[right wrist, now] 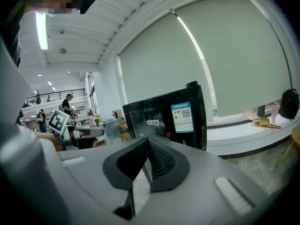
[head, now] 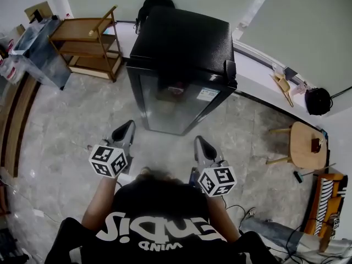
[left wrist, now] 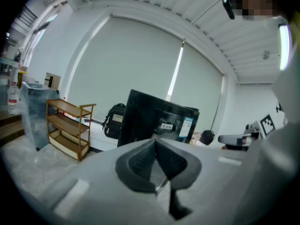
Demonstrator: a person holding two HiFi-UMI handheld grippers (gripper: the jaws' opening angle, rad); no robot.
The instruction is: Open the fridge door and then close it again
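Observation:
A small black fridge point(head: 181, 70) with a glass door point(head: 173, 106) stands on the floor in front of me, its door closed. The fridge point(left wrist: 157, 123) fills the middle of the left gripper view, and the fridge point(right wrist: 164, 118) with a blue sticker sits ahead in the right gripper view. My left gripper point(head: 129, 126) hangs short of the door's lower left, jaws shut and empty. To the right, my right gripper point(head: 199, 142) also hovers short of the door, shut with nothing between its pads.
A wooden shelf cart point(head: 91, 43) stands left of the fridge, with a clear bin point(head: 38, 51) beyond it. A black backpack point(head: 151, 1) leans behind the fridge. A small round wooden table point(head: 305, 144) is at the right, near a raised white ledge point(head: 258, 65).

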